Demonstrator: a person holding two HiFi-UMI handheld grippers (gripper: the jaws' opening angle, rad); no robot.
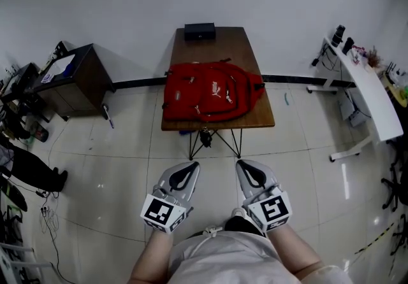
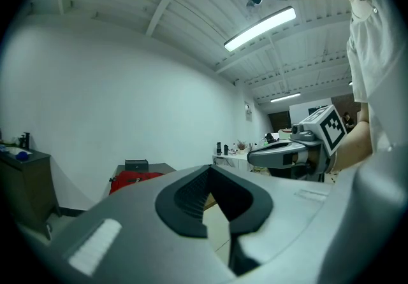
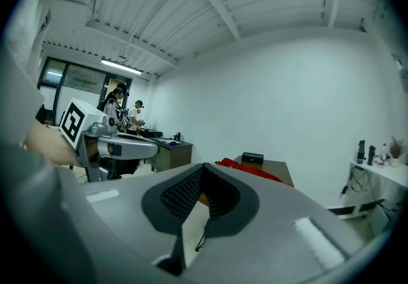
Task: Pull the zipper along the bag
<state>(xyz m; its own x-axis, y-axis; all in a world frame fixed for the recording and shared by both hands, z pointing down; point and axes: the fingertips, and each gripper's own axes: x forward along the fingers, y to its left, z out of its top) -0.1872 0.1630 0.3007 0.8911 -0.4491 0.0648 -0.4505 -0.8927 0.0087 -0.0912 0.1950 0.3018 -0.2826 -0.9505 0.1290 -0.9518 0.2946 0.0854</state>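
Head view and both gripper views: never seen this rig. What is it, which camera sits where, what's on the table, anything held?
No robot: a person holds a two-jaw gripper in each hand. The head view looks down from the person's head at the left gripper and right gripper, both short of the table. Each gripper view rides on its gripper, looking along its jaws. On the table lie a red backpack and a black box beyond it. Both grippers are shut, empty.

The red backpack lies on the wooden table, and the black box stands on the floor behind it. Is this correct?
Not fully. The black box stands on the wooden table itself, at its far end behind the red backpack, not on the floor. The head view shows this.
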